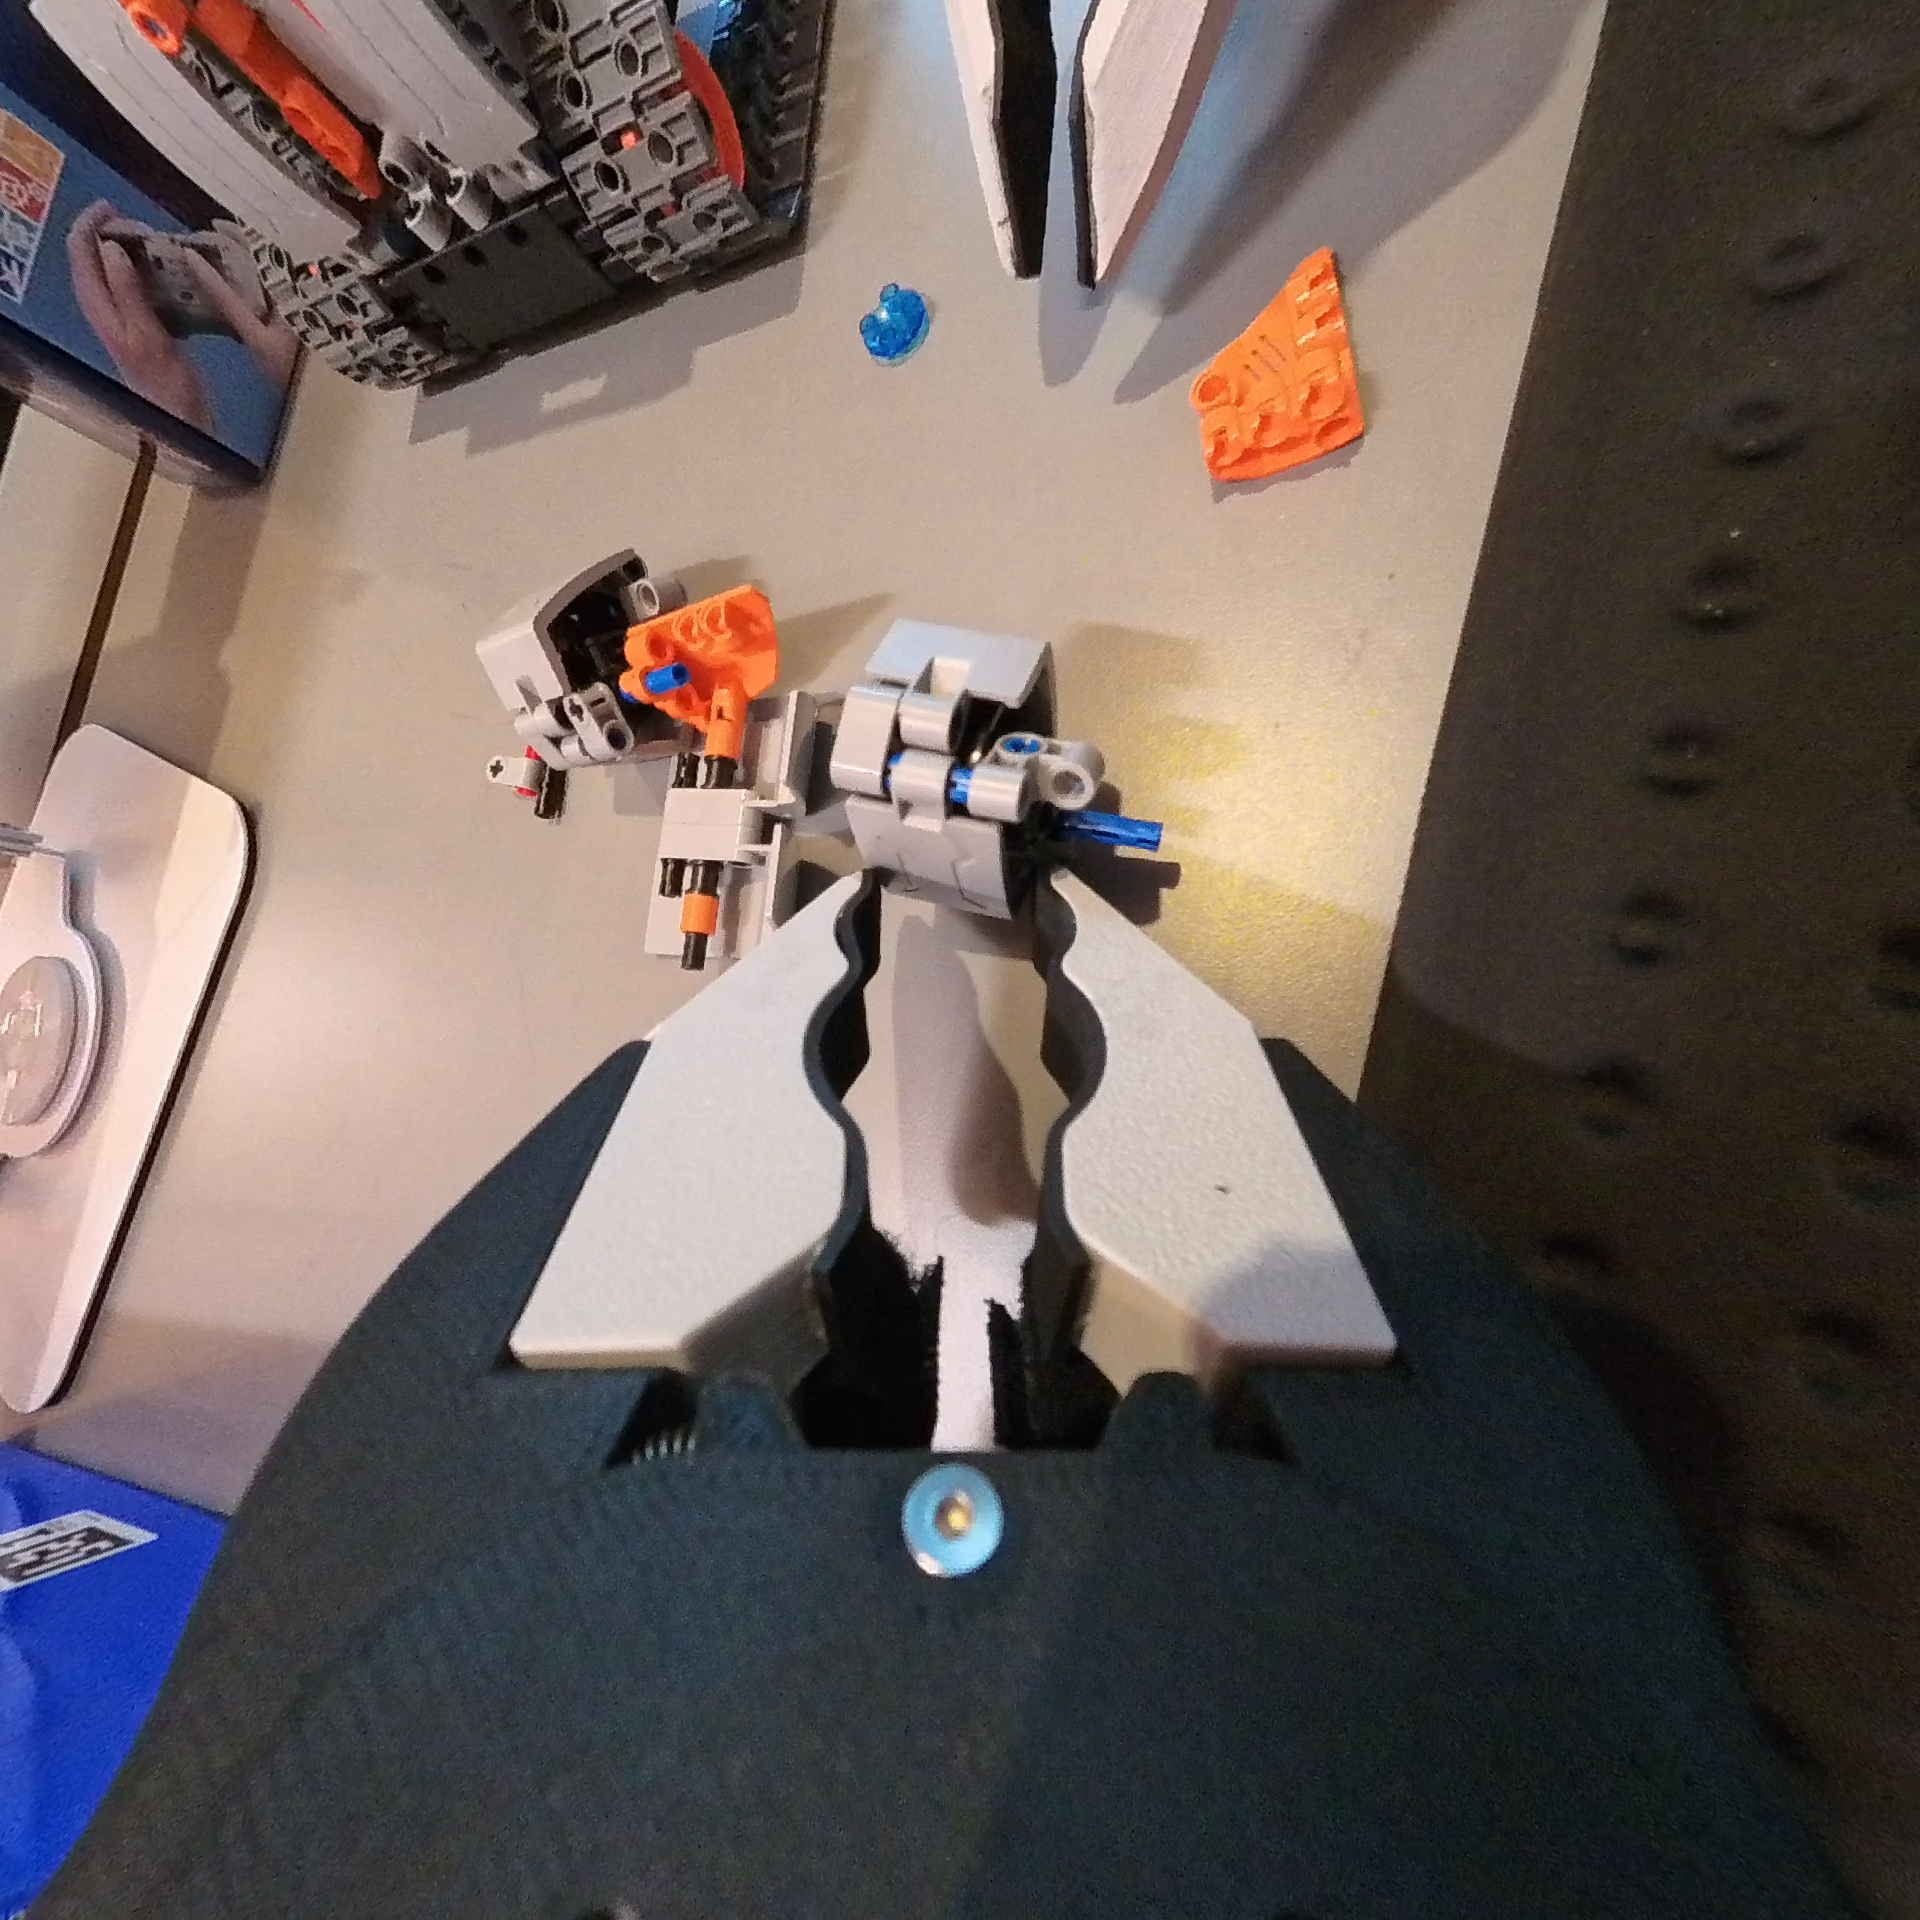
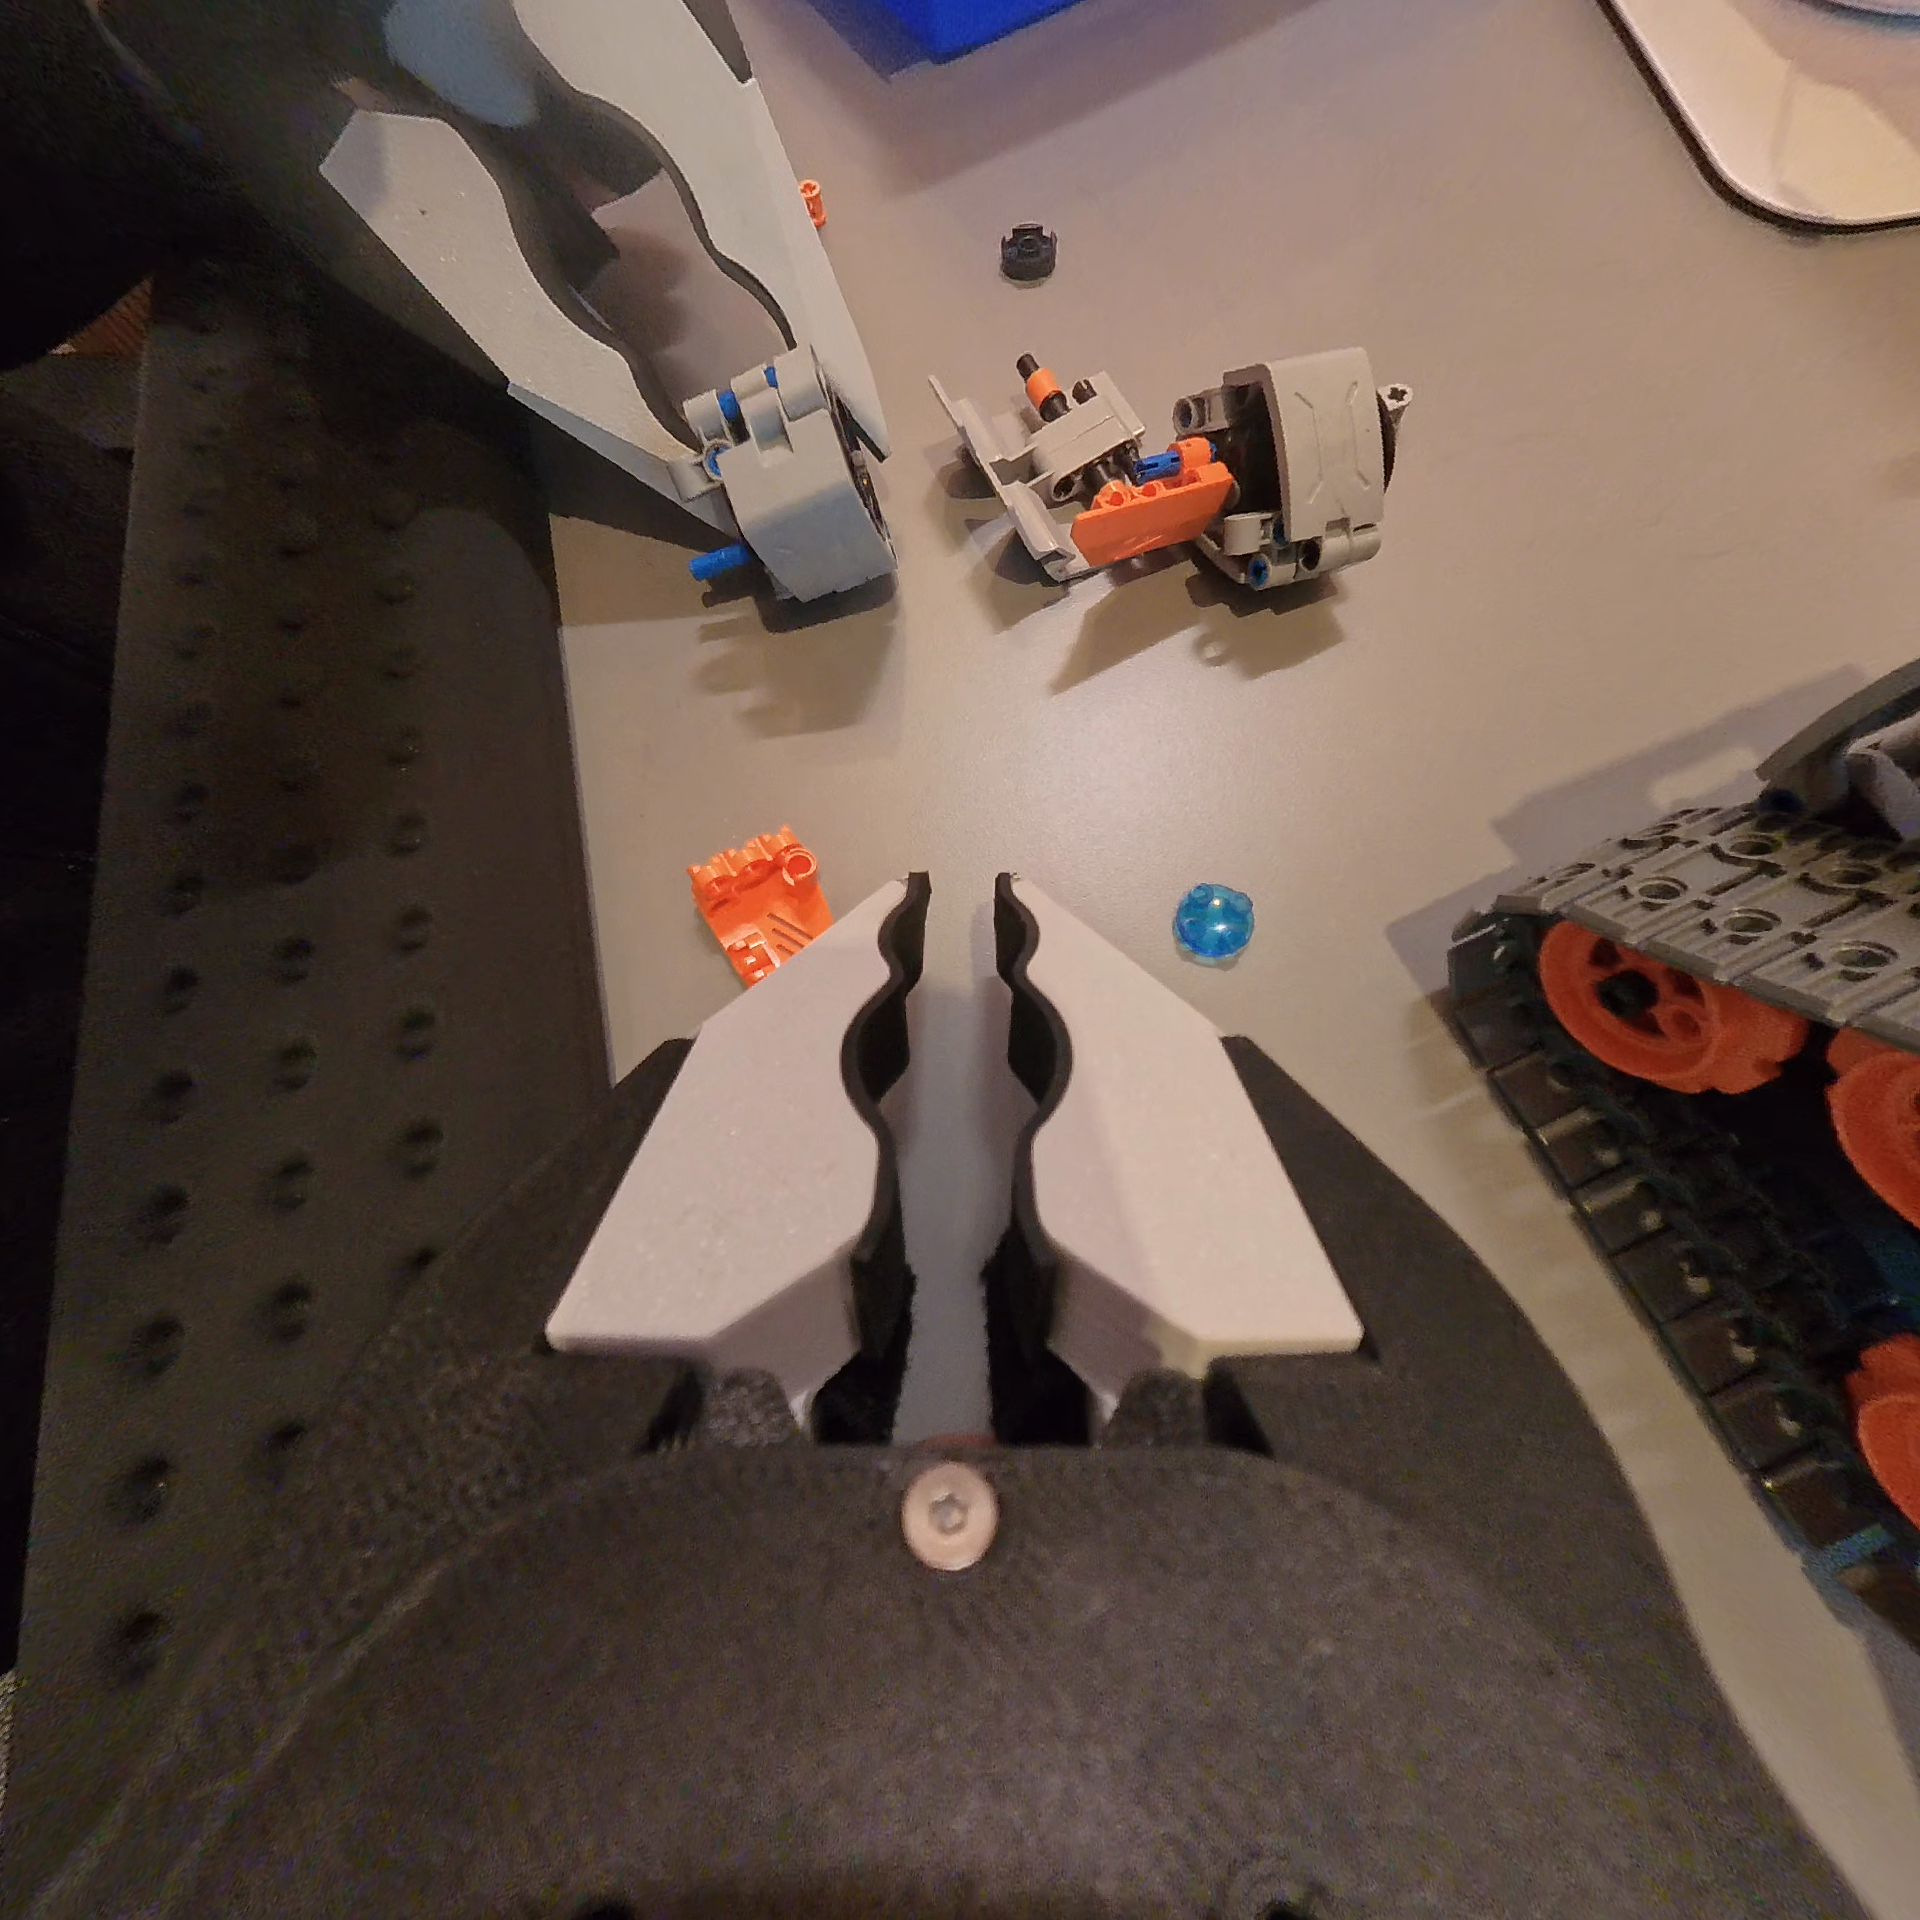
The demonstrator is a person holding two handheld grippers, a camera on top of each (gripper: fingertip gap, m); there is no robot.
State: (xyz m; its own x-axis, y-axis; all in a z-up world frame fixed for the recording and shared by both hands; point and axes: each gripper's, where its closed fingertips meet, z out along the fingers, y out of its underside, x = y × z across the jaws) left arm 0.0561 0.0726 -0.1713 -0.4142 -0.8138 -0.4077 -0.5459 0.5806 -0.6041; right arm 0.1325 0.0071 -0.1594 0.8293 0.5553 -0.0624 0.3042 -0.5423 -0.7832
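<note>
Left gripper (image 1: 951,894) is clamped on a grey brick assembly (image 1: 935,800), centre frame, resting on the table (image 1: 1039,520). Right gripper (image 2: 961,883) holds nothing, jaws narrowly apart, between an orange panel (image 2: 758,909) and a blue round stud (image 2: 1214,923).

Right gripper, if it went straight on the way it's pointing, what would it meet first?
Probably bare tabletop. The right gripper holds nothing, with the orange plate left and blue round stud right of its line. Farther on sits the grey and orange assembly, though depth is unclear.
</note>
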